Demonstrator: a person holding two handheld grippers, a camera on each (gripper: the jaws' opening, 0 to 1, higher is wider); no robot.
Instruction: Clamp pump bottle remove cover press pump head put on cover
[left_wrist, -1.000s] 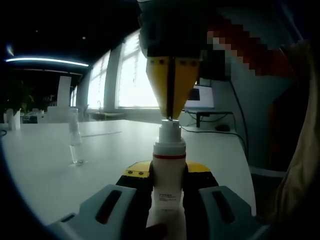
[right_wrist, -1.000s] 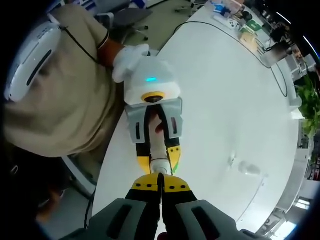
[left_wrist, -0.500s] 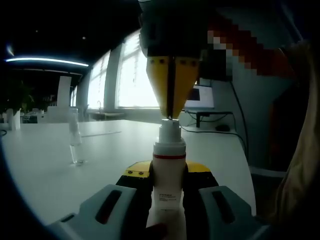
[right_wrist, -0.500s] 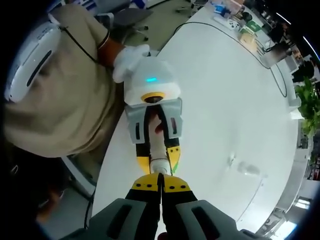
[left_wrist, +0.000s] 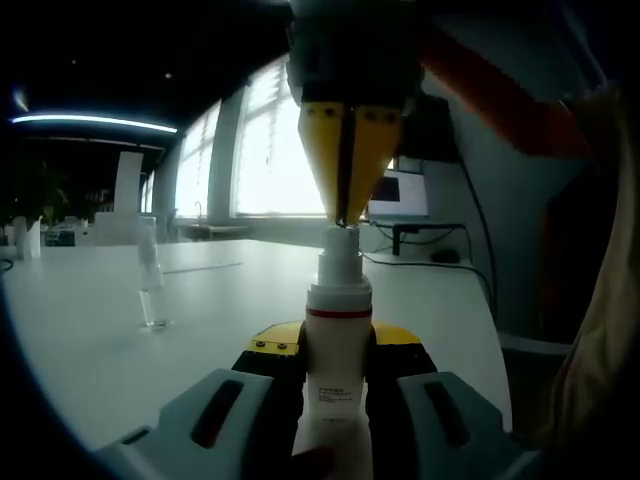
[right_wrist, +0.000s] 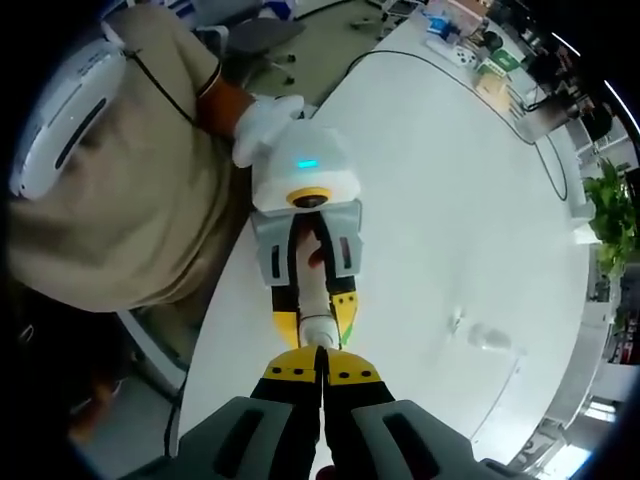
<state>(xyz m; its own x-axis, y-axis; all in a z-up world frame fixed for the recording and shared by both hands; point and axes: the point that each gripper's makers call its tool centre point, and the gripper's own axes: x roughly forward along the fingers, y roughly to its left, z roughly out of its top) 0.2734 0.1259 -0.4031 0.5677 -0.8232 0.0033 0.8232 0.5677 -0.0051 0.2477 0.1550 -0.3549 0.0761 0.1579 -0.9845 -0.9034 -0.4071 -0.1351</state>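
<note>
- Lifted slightly since a second ago, the right gripper (left_wrist: 345, 222) now hangs with its closed yellow tips just at the top of the pump head (left_wrist: 340, 262), centre of the left gripper view.
- Clamped upright at lower centre, the pump bottle (left_wrist: 337, 365) sits in the left gripper (left_wrist: 335, 400) — jaws clenched on its white body.
- Right gripper view: closed tips (right_wrist: 320, 372) meet over the bottle top (right_wrist: 314, 330), above the white table (right_wrist: 450, 200).
- Step in hand, by appearance: pressing the pump — the release stroke.
- Clear cover (left_wrist: 150, 285) stands at mid-left; the next move calls for opening the right jaws and fetching it.
</note>
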